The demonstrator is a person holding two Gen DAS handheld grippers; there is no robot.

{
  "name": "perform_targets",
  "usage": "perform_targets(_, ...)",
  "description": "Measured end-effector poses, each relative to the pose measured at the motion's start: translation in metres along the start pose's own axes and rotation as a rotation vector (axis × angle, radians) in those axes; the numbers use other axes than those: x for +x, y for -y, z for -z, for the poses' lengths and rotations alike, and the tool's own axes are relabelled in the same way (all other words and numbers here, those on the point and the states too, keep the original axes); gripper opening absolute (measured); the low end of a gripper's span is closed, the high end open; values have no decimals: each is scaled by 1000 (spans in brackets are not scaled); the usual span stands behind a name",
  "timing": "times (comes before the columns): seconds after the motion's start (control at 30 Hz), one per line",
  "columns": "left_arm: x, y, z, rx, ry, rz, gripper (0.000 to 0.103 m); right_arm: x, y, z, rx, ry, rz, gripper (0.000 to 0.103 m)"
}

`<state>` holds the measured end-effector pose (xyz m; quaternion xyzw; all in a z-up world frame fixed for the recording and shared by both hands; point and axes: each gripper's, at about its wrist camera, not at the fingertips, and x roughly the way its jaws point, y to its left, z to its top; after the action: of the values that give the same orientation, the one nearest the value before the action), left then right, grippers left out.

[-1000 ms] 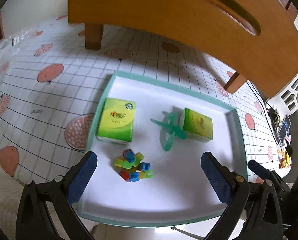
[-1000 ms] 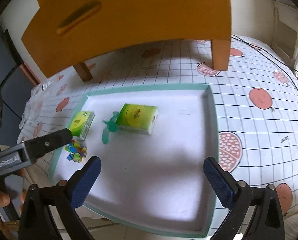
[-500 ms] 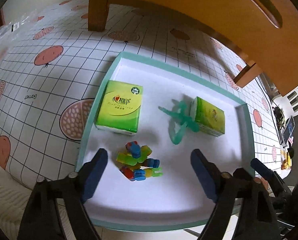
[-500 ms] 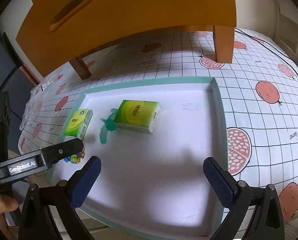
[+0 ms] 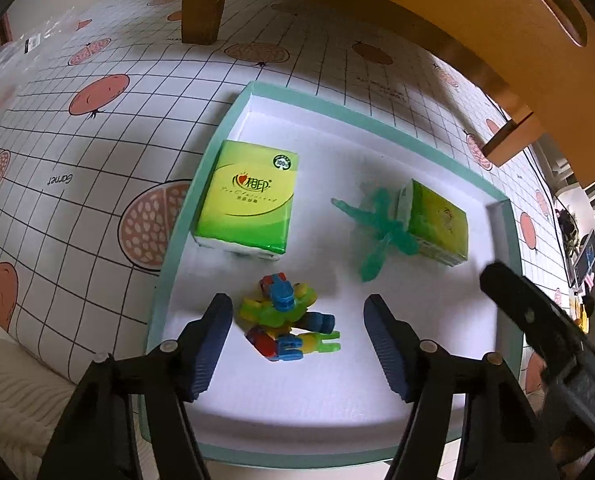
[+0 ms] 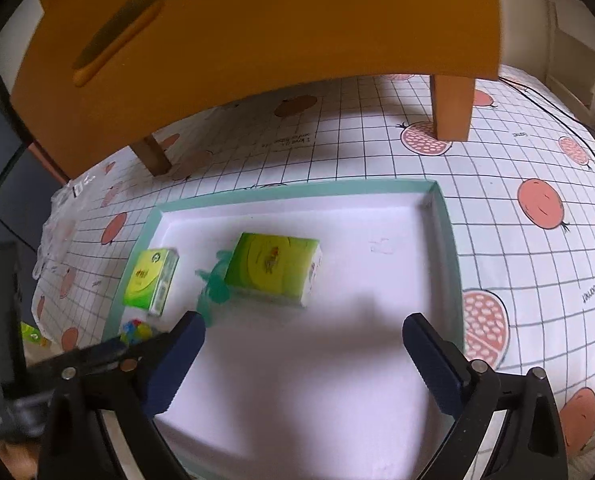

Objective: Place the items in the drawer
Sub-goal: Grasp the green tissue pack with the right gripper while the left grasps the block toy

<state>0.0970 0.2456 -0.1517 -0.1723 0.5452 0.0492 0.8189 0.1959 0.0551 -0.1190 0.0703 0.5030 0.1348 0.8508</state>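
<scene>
Partly, the left gripper [image 6: 109, 354] hides the block toy [image 6: 136, 329].

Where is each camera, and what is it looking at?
Left wrist view: sits on the left hand-held gripper, looking down at the toy robot in the tray; its own open blue fingers show.
Right wrist view: sits on the right hand-held gripper, facing the tissue pack and wooden drawer unit; its open fingers show.
Both share the tray, both tissue packs, the green toy and the other gripper.
</scene>
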Motion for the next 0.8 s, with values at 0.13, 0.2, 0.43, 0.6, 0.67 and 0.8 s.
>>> perform_targets(0.13, 0, -2, 1, -14, -5, -3, 69, 18, -5, -10, 22, -26, 14, 101)
perform_targets(0.2, 1, -4, 0, -19, -9, -5, 69, 26, -7, -13, 33, -36, 17, 100)
perform_targets(0.43, -1, -11, 1, -35, -7, -8, 69, 47, -20, -23, 36, -66, 54, 101)
perform_targets(0.6, 2, -7, -1, -28, -4, -16, 69, 61, -24, -29, 36, -92, 77, 100)
perform_targets(0.67, 2, -6, -1, -25, -4, -18, 69, 64, -24, -30, 34, -102, 87, 96)
perform_targets(0.8, 3, -5, -1, -19, -3, -20, 69, 67, -24, -31, 18, -106, 120, 86)
